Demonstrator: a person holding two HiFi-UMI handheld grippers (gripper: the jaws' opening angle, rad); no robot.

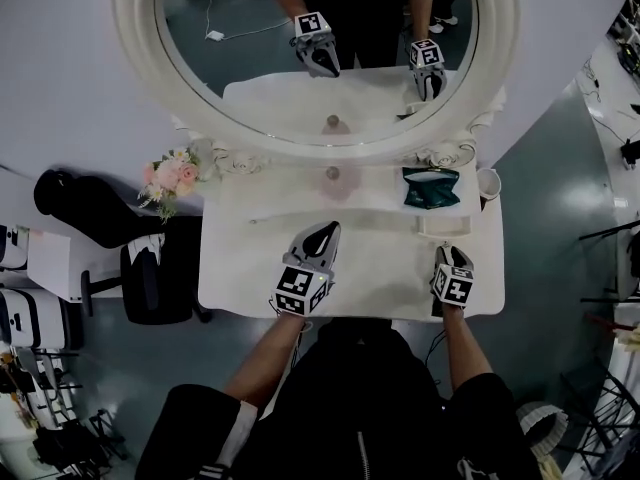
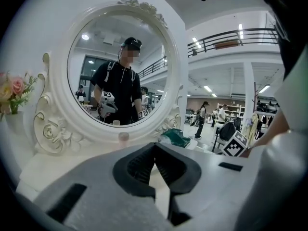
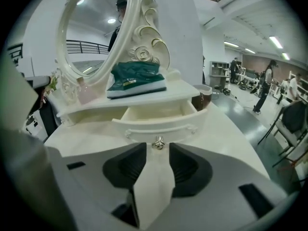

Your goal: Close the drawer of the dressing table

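The small white drawer (image 3: 159, 121) of the dressing table stood pulled out from under the raised shelf. In the head view it lay at the right of the white tabletop (image 1: 370, 268), a little below centre.

The right gripper (image 3: 158, 148) pointed down at the drawer's curved front. Its jaws were released, spread wide and grasping nothing. The little metal knob (image 3: 158, 141) sat just ahead of the tips, in line with the gap, with bare space on either side of it.

The left gripper (image 1: 322, 236) hung over the middle of the tabletop, well apart from the drawer. Its jaws were clenched tip to tip with nothing between them.

A dark green crumpled packet (image 1: 431, 186) lay on the shelf directly above the drawer. A pale cup (image 1: 488, 182) stood just to its right, at the table's edge. A small pinkish bottle (image 1: 333, 178) stood at the foot of the big oval mirror in its carved white frame (image 1: 140, 58), which filled the upper part of the head view. The glass reflected a person in black and both grippers. A bunch of pink and cream flowers (image 1: 170, 180) sat at the mirror's lower left.
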